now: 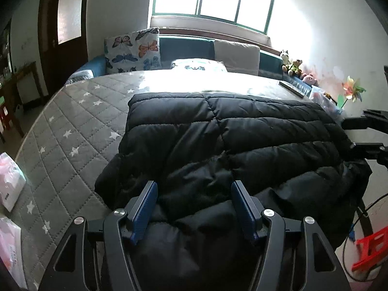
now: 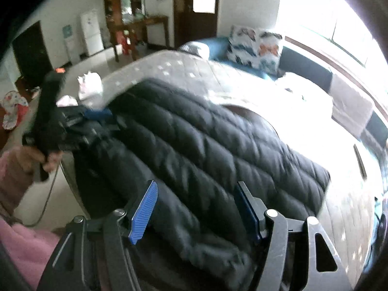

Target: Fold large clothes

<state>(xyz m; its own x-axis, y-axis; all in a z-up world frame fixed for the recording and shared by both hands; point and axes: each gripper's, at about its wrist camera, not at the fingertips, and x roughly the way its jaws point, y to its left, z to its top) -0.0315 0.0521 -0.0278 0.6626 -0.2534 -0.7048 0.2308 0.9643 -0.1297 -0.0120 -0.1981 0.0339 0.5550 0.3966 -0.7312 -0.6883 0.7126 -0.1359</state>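
A black puffer jacket lies spread on a grey quilted mattress with white stars, its near end bunched at the mattress edge. My left gripper hovers over that bunched end, open, blue pads apart, with nothing pinched. The right wrist view is blurred. In it my right gripper is open above the jacket, which runs diagonally across the mattress. A hand holds the left gripper at the jacket's far corner. The right gripper shows at the jacket's right edge.
A butterfly pillow and plush toys line the sofa behind the mattress. White packets lie at its left edge. A red stool and a cable stand at the lower right. A dark flat object lies near the far right corner.
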